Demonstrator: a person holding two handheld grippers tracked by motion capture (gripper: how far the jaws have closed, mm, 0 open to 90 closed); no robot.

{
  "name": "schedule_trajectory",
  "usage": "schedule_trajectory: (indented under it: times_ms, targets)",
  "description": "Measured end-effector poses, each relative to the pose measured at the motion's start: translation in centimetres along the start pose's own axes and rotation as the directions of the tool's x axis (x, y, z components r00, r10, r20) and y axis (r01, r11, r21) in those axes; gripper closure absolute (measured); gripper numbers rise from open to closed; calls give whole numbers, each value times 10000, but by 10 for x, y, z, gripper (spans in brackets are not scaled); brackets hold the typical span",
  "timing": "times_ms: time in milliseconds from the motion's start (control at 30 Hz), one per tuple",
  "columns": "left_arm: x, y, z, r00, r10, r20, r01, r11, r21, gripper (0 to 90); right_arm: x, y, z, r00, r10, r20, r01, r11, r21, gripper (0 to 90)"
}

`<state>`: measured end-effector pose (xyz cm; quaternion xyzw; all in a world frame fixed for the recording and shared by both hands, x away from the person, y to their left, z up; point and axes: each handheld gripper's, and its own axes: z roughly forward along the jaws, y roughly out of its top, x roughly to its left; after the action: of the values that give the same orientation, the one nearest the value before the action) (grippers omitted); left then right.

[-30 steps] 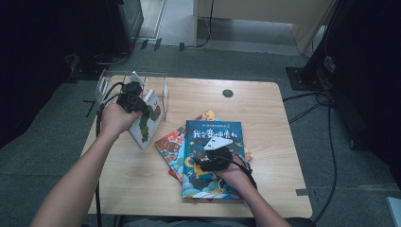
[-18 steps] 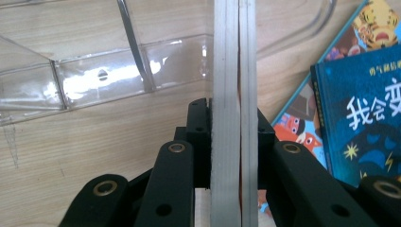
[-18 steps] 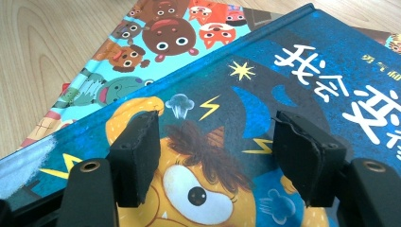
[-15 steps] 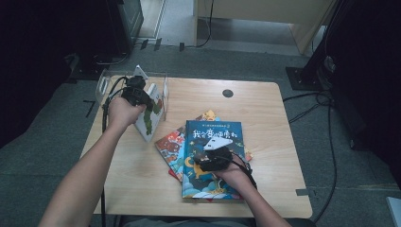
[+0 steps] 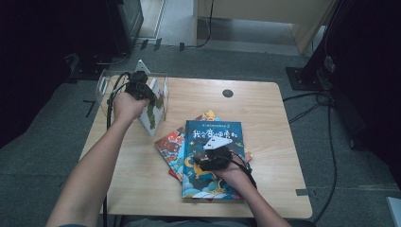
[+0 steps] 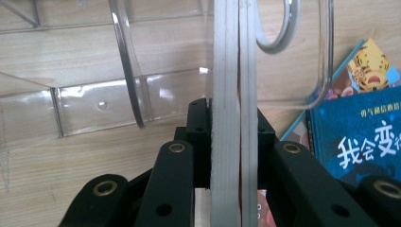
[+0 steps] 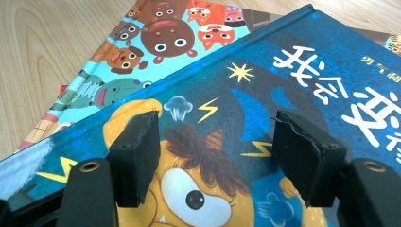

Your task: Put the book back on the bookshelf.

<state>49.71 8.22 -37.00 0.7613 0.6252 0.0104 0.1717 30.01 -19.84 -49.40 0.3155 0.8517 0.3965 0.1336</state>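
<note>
L tool (image 6: 226, 137) clamps thin white-edged book (image 6: 231, 94) upright by clear rack (image 6: 94, 109); R tool (image 7: 215, 156) apart over blue book (image 7: 293, 90).

One camera looks down on the bench (image 5: 265, 118) from above; both gripper cameras sit close, sharing the blue book (image 5: 213, 161).

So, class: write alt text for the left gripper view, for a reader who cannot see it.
The left gripper clamps a thin book edge-on, upright between its black jaws, in front of a clear plastic rack on the wooden table. A blue picture book lies at right.
</note>
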Motion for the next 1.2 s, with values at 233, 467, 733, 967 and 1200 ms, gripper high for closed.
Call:
schedule_trajectory:
  times_ms: [233,467,733,967,1200]
  targets:
    - [-3,10,4,9996,-26,-298,24,10000,-46,777,-1,1,1,10000,2,0,-2,10000,10,326]
    - [-5,13,10,9992,-52,-398,48,9999,-100,776,-1,1,1,10000,7,-8,-7,10000,15,326]
    - [-4,17,16,9988,-279,-413,274,9995,-140,773,-1,2,2,10000,-29,-22,29,10000,6,325]
    - [-4,19,21,9989,-313,-339,310,9995,-84,771,-2,2,2,10000,-60,-24,60,10000,3,325]
    - [-7,21,26,9989,-291,-369,289,9996,-66,758,-2,2,2,10000,-51,-23,52,10000,1,325]
